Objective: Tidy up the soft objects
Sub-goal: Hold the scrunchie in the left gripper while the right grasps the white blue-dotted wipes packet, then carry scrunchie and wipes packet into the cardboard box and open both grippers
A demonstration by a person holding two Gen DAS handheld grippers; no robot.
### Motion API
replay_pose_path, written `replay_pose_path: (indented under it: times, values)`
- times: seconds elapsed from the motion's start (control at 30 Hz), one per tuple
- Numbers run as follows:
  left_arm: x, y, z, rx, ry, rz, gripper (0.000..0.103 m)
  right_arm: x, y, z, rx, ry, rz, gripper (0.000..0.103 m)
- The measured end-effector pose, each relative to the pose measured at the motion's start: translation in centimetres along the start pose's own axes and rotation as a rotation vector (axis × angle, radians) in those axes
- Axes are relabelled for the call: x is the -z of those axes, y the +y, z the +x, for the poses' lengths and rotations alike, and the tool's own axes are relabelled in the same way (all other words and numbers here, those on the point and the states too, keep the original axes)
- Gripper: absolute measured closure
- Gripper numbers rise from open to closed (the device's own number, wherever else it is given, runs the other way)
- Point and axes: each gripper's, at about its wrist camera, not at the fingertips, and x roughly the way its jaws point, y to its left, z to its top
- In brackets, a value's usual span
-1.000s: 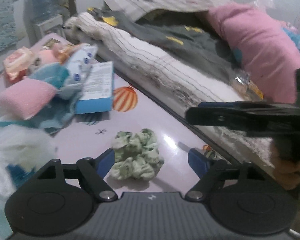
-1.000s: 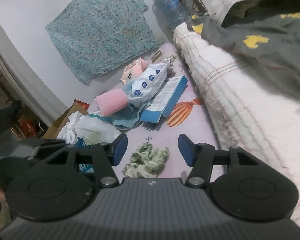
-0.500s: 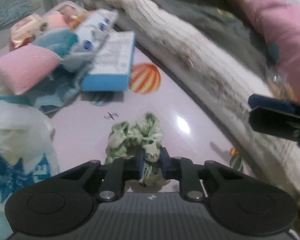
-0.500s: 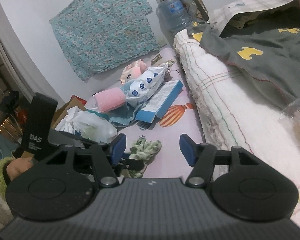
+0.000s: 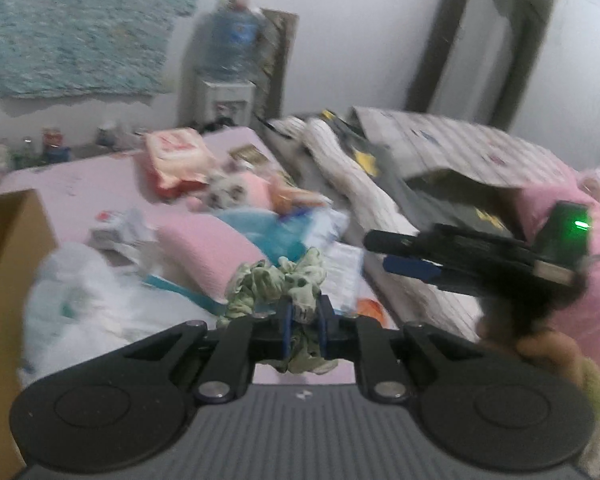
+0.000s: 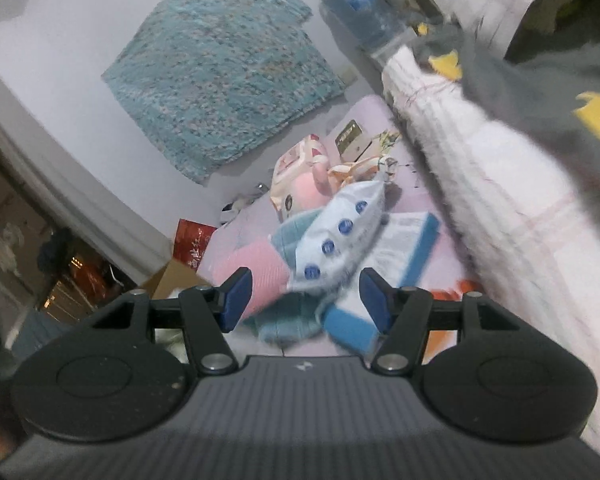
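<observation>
My left gripper (image 5: 304, 330) is shut on a green patterned scrunchie (image 5: 278, 280) and holds it up above the pink table (image 5: 80, 176). A pink rolled towel (image 5: 208, 250) and a blue cloth (image 5: 268, 232) lie in the pile beyond it. My right gripper (image 6: 306, 300) is open and empty, just above the pink towel roll (image 6: 256, 276), a white blue-dotted packet (image 6: 340, 232) and a blue cloth (image 6: 284, 320). The right gripper also shows at the right of the left wrist view (image 5: 404, 252).
A cardboard box (image 5: 4, 248) stands at the left edge. A white plastic bag (image 5: 84, 292) lies by it. A blue box (image 6: 388, 276), wipes packs (image 5: 176, 160) and a soft toy (image 6: 304, 188) crowd the table. A bed with a white blanket (image 6: 500, 200) runs along the right.
My left gripper closed on the scrunchie and lifted it off the table, tilting up. My right gripper moved forward over the pile, still open.
</observation>
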Motion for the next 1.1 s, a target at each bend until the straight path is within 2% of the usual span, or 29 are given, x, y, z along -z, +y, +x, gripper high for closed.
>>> replay_pose_path:
  times: [0.17, 0.3, 0.37, 0.47, 0.53, 0.6, 0.73, 0.9, 1.1]
  values:
    - [-0.3, 2.3, -1.2, -0.045, -0.028, -0.048, 0.09, -2.1, -0.3, 6.8, 0.114, 0.034, 0.063, 0.044]
    - [0.2, 3.8, -1.4, -0.062, -0.037, -0.079, 0.09, -2.6, -1.0, 10.8, 0.145, 0.1, 0.103, 0.043]
    - [0.7, 4.3, -1.7, -0.063, -0.036, -0.088, 0.09, -2.8, -1.3, 12.1, 0.147, 0.115, 0.123, 0.046]
    - [1.2, 4.7, -2.0, -0.069, -0.038, -0.097, 0.09, -2.8, -1.2, 12.4, 0.148, 0.114, 0.144, 0.056]
    - [1.3, 4.8, -2.5, -0.071, -0.045, -0.104, 0.09, -2.6, -1.3, 12.0, 0.147, 0.107, 0.167, 0.063]
    - [1.6, 5.0, -3.1, -0.071, -0.055, -0.105, 0.09, -2.3, -1.2, 11.1, 0.146, 0.082, 0.182, 0.066]
    - [2.0, 5.1, -4.6, -0.065, -0.077, -0.11, 0.09, -1.9, -0.6, 7.9, 0.155, -0.005, 0.168, 0.067]
    - [2.3, 5.8, -7.6, -0.067, -0.128, -0.124, 0.09, -1.3, 1.2, 2.1, 0.14, -0.108, 0.136, 0.067]
    - [2.7, 8.4, -13.7, -0.151, -0.233, -0.156, 0.09, -0.7, 6.0, -4.0, 0.041, -0.154, 0.074, 0.067]
